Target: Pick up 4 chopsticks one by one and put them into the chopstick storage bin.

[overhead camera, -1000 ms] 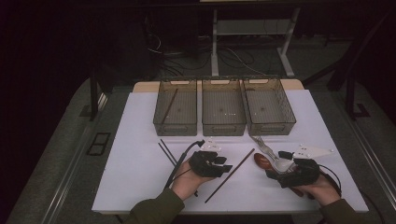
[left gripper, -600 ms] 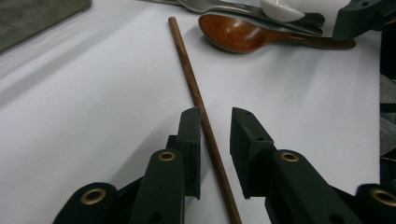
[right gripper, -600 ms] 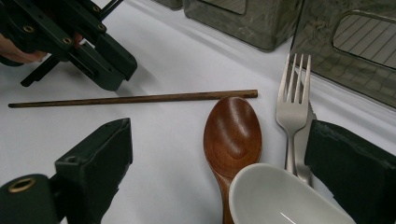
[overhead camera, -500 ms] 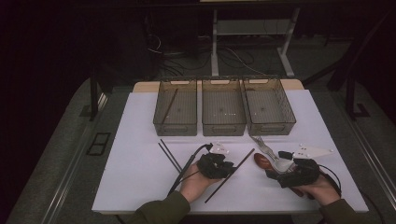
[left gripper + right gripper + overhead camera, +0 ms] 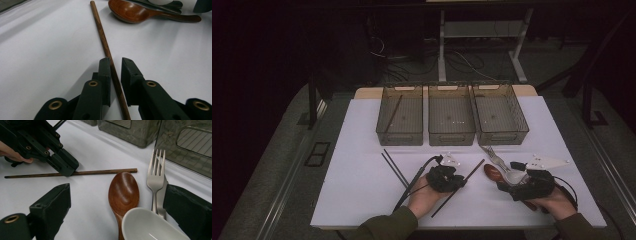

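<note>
With the left gripper (image 5: 115, 62) narrowly parted astride the brown chopstick (image 5: 103, 40), close squarely on its shaft before lifting, keeping clear of the wooden spoon (image 5: 130, 12) ahead.

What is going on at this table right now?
A person is working with cutlery on a white table. The left hand-held gripper has its jaws either side of a single wooden chopstick, not yet closed. The right hand-held gripper sits open over a wooden spoon, a white spoon and a fork. Three bins stand behind.
</note>
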A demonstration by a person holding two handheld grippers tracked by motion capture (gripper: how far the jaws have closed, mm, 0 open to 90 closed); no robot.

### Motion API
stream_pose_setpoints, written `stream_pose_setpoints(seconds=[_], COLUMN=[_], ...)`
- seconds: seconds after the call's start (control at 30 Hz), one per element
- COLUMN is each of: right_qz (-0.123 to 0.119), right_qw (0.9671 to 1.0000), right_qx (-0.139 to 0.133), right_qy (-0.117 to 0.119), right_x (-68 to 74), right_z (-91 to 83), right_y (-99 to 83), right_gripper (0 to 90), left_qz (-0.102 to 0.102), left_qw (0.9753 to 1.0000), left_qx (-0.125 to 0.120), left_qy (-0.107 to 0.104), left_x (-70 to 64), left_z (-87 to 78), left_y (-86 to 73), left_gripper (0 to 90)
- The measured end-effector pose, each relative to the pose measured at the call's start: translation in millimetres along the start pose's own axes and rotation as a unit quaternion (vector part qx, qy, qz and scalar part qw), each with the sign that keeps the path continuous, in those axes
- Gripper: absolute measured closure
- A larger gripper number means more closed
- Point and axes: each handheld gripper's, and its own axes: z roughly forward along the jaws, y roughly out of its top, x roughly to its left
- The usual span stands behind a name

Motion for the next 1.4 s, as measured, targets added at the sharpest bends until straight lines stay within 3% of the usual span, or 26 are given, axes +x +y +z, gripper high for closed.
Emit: stream_pose_setpoints(seconds=[0.27,0.5,0.77,0.9,1.2,1.4], right_qz=[0.001,0.000,0.002,0.001,0.002,0.003], right_qw=[1.0000,1.0000,1.0000,1.0000,1.0000,1.0000], right_qx=[-0.001,-0.002,-0.002,-0.002,-0.003,-0.004], right_qy=[0.000,0.000,0.000,-0.001,0.000,0.000], right_x=[0.2,-0.3,-0.3,-0.4,-0.4,-0.8], right_z=[-0.3,-0.7,-1.3,-1.0,-1.3,-1.8], right_y=[0.1,0.1,0.2,0.2,0.3,0.2], right_gripper=[7.3,7.3,7.4,7.3,7.3,7.4], left_qz=[0.025,0.028,0.028,0.037,0.030,0.016], left_qw=[0.9995,0.9991,0.9991,0.9981,0.9975,0.9982], left_qx=[0.006,0.009,0.011,0.008,-0.003,-0.007], left_qy=[0.020,0.031,0.030,0.049,0.064,0.057], left_x=[-4.5,-6.6,-7.0,-11.5,-14.9,-12.8], left_z=[0.4,0.2,0.5,1.1,1.9,1.9], left_y=[0.4,1.7,0.9,-0.7,-2.5,-2.2], left_gripper=[82.2,83.8,81.3,81.6,84.3,84.3])
